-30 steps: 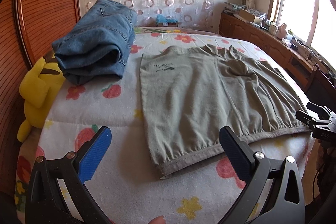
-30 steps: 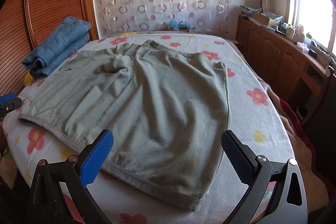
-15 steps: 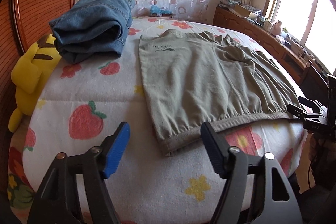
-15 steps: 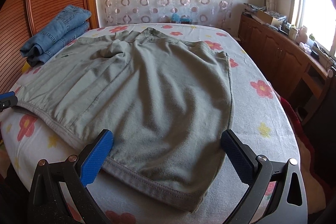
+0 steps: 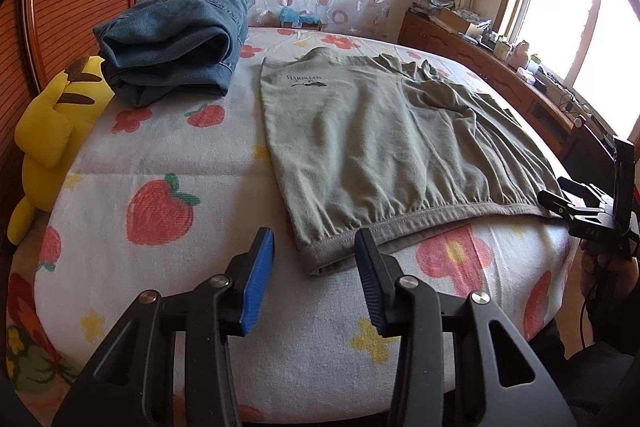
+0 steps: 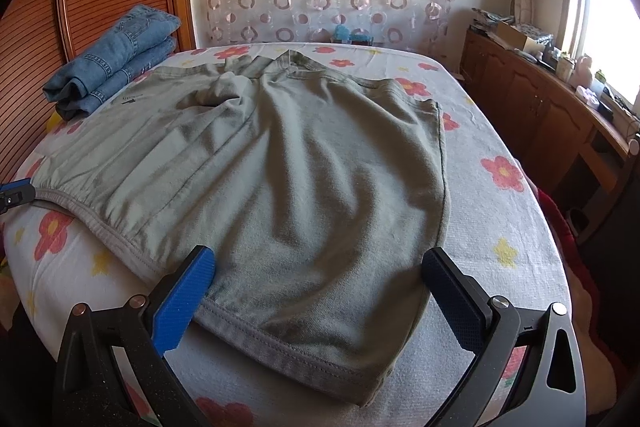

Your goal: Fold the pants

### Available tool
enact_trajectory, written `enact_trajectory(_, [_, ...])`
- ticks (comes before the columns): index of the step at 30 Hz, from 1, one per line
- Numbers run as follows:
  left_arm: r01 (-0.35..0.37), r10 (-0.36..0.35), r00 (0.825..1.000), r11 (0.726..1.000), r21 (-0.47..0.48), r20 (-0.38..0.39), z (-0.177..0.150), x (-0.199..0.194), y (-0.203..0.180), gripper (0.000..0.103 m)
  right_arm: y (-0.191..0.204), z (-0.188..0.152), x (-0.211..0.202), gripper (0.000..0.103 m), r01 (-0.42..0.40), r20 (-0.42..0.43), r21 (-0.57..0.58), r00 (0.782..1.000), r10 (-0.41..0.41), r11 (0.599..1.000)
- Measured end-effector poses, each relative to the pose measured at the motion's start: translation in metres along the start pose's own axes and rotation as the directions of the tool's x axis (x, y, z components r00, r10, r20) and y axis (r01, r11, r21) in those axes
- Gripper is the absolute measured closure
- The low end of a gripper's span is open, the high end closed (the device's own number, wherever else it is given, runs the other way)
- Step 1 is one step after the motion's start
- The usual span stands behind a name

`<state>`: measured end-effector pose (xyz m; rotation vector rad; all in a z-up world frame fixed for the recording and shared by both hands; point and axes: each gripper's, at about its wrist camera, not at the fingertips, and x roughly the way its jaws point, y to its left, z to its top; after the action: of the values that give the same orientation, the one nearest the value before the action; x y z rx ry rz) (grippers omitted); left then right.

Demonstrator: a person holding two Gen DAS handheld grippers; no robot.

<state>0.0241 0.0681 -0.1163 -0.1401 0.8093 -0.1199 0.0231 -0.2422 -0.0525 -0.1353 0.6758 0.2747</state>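
Olive-green pants [image 5: 368, 147] lie spread flat on the flowered bed sheet [image 5: 160, 167], waistband toward me. My left gripper [image 5: 314, 251] is open, partly narrowed, with the near-left waistband corner between its blue pads, not clamped. In the right wrist view the pants [image 6: 304, 179] fill the middle of the bed. My right gripper [image 6: 316, 271] is wide open, straddling the near hem of a leg. The right gripper also shows at the right edge of the left wrist view [image 5: 560, 203], near the other waistband end.
Folded blue jeans [image 5: 176, 35] sit at the far left of the bed, also in the right wrist view [image 6: 116, 59]. A yellow plush toy [image 5: 56, 123] lies at the left edge. A wooden cabinet [image 6: 552, 115] runs along the right wall under the window.
My left gripper has moved forward to the waistband corner and its jaws have narrowed around it. My right gripper has crept closer to the leg hem, still wide open.
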Motion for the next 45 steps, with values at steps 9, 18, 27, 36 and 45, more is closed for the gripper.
enact_trajectory(9, [0.037,-0.037,0.999,0.999,-0.019,0.007,0.001,-0.003,0.001,0.095,-0.002,0.006,-0.002,0.021,-0.016,-0.006,-0.01,1.0,0.016,1.0])
enact_trajectory(18, [0.096,-0.098,0.992,0.995,0.031,0.074,0.029,-0.026,-0.018,0.097,-0.041,0.029,-0.008,0.057,0.008,0.005,0.035,1.0,-0.008,0.999])
enact_trajectory(27, [0.158,-0.171,0.98,0.979,0.127,0.103,0.066,-0.027,-0.053,0.097,-0.092,0.069,0.022,0.073,-0.006,-0.017,0.096,1.0,0.008,0.995])
enact_trajectory(36, [0.209,-0.232,0.968,0.958,0.198,0.099,0.094,-0.013,-0.088,0.097,-0.115,0.111,0.081,0.074,-0.012,-0.098,0.13,0.995,0.025,0.991])
enact_trajectory(45, [0.235,-0.261,0.962,0.942,0.239,0.083,0.104,-0.002,-0.116,0.097,-0.116,0.131,0.109,0.077,-0.026,-0.139,0.137,0.989,0.045,0.99])
